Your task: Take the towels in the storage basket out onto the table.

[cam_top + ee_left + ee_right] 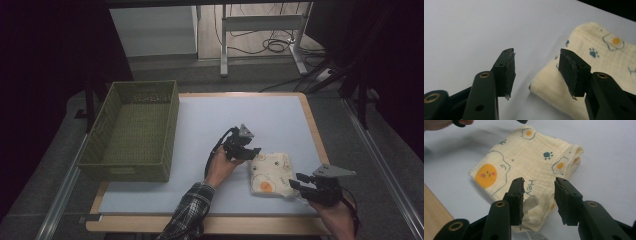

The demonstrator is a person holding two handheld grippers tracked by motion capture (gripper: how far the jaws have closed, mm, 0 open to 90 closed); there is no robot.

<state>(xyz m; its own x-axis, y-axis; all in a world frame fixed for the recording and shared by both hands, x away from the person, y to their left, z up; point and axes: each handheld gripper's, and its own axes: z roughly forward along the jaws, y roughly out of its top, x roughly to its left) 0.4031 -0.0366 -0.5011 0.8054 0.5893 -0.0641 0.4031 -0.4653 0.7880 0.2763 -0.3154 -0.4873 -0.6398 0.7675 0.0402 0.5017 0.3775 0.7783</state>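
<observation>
Both tongs, left (255, 151) and right (296, 181), hang open beside a folded cloth (271, 174) on the worktop (210, 125), seemingly just folded; next, likely grip it for the basket (131, 131).

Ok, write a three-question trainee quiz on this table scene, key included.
1. True or false: the folded cloth lies inside the green basket.
2. Which gripper is at the cloth's corner nearer the basket? A) left gripper B) right gripper
3. Fill in: the big round print on the cloth is coloured ____.

Key:
1. False. The cloth lies on the table, to the right of the basket in the high view.
2. A. The left gripper is at that corner with jaws open; the right gripper is at the cloth's opposite edge, jaws also open.
3. Orange.
</observation>
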